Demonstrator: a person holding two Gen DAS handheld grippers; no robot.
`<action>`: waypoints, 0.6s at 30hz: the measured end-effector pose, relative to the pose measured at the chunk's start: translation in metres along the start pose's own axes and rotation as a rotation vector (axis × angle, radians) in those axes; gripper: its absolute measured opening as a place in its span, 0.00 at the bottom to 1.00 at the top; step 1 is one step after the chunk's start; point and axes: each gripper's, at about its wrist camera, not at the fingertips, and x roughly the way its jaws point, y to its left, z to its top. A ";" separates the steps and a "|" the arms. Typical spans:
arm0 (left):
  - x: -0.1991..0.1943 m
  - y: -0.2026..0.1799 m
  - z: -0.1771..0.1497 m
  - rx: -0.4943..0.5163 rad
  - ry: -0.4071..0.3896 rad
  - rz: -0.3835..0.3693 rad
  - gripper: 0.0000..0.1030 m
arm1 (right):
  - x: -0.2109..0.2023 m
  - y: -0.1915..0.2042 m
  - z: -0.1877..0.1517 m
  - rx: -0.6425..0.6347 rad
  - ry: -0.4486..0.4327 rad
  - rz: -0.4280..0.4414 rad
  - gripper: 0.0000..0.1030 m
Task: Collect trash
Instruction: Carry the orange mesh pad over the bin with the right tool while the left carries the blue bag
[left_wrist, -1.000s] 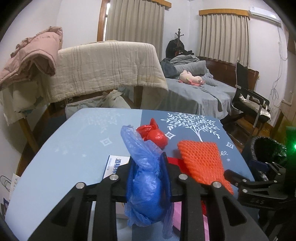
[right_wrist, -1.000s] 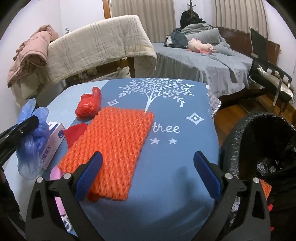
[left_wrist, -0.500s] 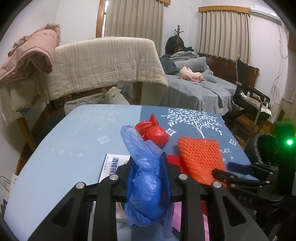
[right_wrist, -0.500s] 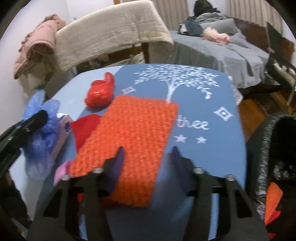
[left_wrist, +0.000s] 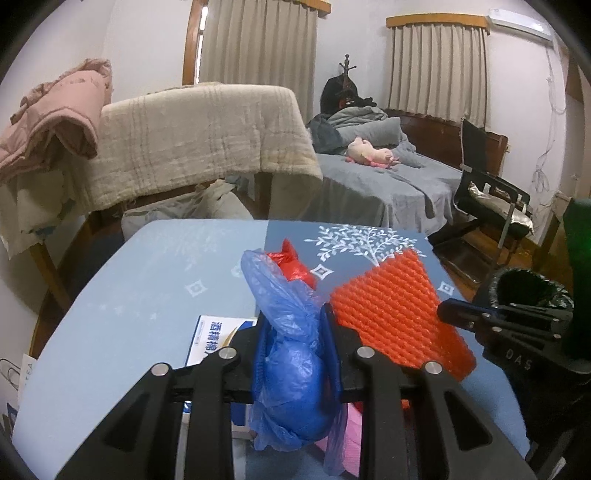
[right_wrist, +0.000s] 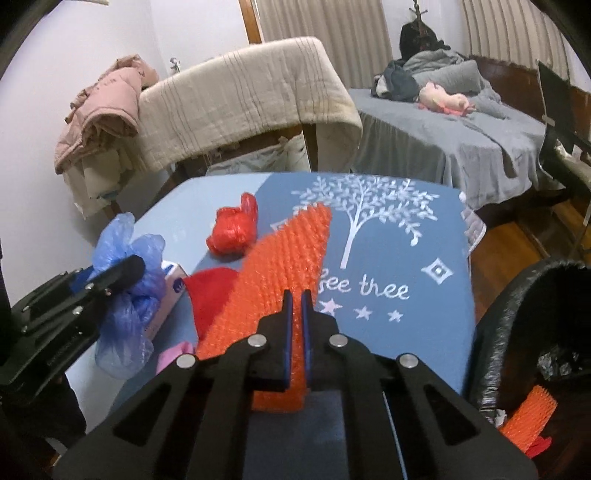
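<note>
The left hand-held gripper (left_wrist: 295, 332) is clenched on a blue plastic bag (left_wrist: 291, 354). The right hand-held gripper (right_wrist: 296, 299) grasps the orange foam net (right_wrist: 280, 273), lifting its near end off the tabletop (right_wrist: 406, 258) beside the bin (right_wrist: 535, 332).

Your right gripper (right_wrist: 295, 295), whose blue pads stood wide apart a second ago, closed on the near edge of the orange foam net (right_wrist: 280, 258) at lower centre of its view. The net, which had lain flat on the blue tablecloth (right_wrist: 388, 258), lifted and tilted on edge, its far corner raised toward the white tree print. In the left wrist view it rose at centre right (left_wrist: 395, 310).
</note>
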 end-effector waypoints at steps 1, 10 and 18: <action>-0.002 -0.002 0.001 0.001 -0.002 -0.004 0.26 | -0.003 -0.001 0.000 0.000 -0.006 0.000 0.03; -0.002 -0.012 -0.008 0.020 0.029 -0.015 0.26 | 0.001 -0.006 -0.009 0.013 0.044 -0.026 0.05; 0.011 -0.009 -0.021 0.019 0.072 -0.004 0.26 | 0.029 -0.016 -0.025 0.048 0.101 -0.071 0.54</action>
